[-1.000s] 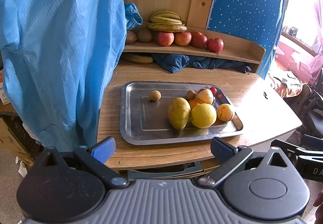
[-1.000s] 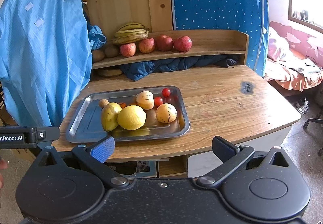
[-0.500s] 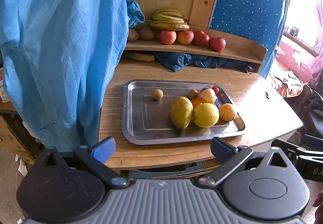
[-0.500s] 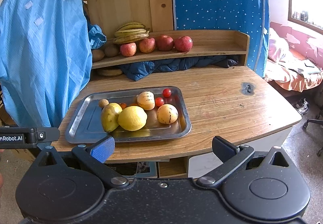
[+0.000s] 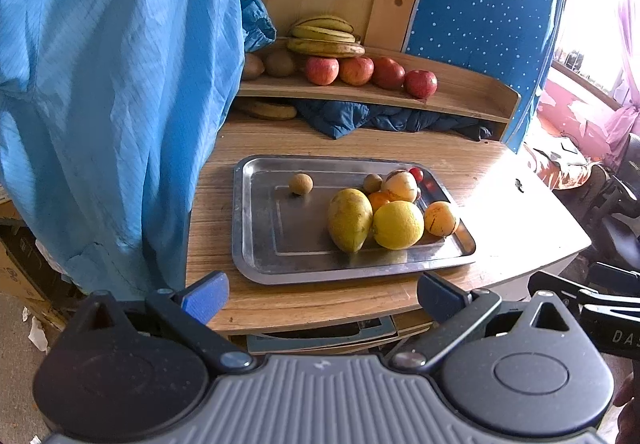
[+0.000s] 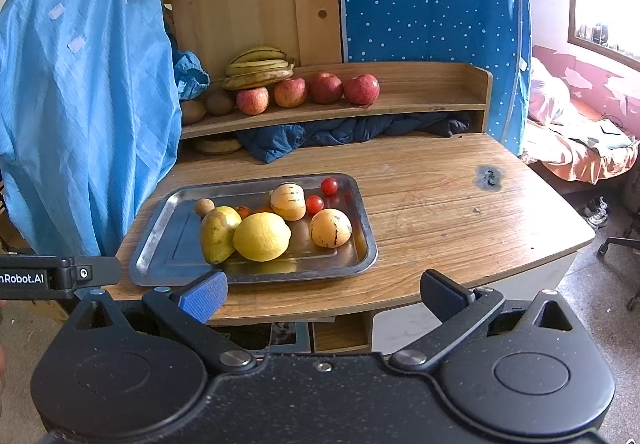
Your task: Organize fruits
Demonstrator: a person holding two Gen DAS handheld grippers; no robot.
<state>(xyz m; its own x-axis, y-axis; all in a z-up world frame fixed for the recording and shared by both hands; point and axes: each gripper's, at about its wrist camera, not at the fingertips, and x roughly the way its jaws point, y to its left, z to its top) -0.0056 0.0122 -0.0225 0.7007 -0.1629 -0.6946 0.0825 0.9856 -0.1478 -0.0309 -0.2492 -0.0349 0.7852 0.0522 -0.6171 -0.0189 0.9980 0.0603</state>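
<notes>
While both claws, left [image 5: 320, 294] and right [image 6: 322, 294], hang spread apart and empty, four apples [image 6: 307, 91] line the shelf [image 6: 420, 102] and two cherry tomatoes [image 6: 322, 194] sit in the tray [image 6: 160, 240].

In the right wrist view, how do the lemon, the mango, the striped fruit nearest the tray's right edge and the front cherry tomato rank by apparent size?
1. Lemon and mango: alike; the lemon hides part of the mango, so no ranking.
2. Striped fruit.
3. Cherry tomato, clearly smallest.
</notes>
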